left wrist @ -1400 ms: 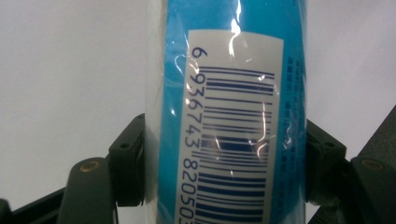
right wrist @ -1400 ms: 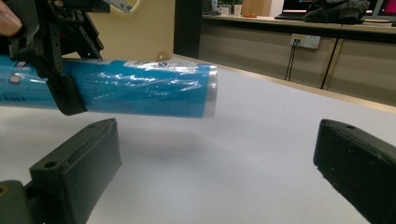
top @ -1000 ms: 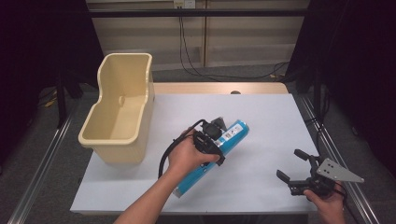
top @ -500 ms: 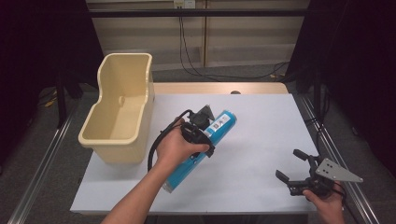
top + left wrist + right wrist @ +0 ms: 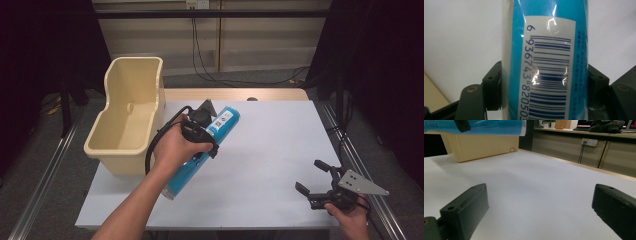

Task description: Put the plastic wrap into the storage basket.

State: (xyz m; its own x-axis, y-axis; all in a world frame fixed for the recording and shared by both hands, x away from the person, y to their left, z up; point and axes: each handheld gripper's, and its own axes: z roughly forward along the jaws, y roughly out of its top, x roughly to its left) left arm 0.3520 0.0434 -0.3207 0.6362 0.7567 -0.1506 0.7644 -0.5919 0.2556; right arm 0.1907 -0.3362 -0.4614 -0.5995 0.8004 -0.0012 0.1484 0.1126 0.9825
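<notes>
- High view: one blue tube, one cream bin and two grippers are on or over one white table. The left gripper is clamped across the tube's middle, and the tube lies slanted just right of the bin, its upper end near the bin's right wall and its lower end toward the table's near edge. Whether the tube clears the table cannot be told here. The right gripper sits at the near right corner with its jaws spread and nothing between them, well apart from the tube. The wide middle and right of the table are bare.
- Left gripper view: both black jaws press the sides of the blue tube, whose one barcode label faces the camera; the white table shows on both sides.
- Right gripper view: the two jaws stand wide apart over the bare table. The tube hangs clear above the surface, in front of the bin, with open room beneath it.
</notes>
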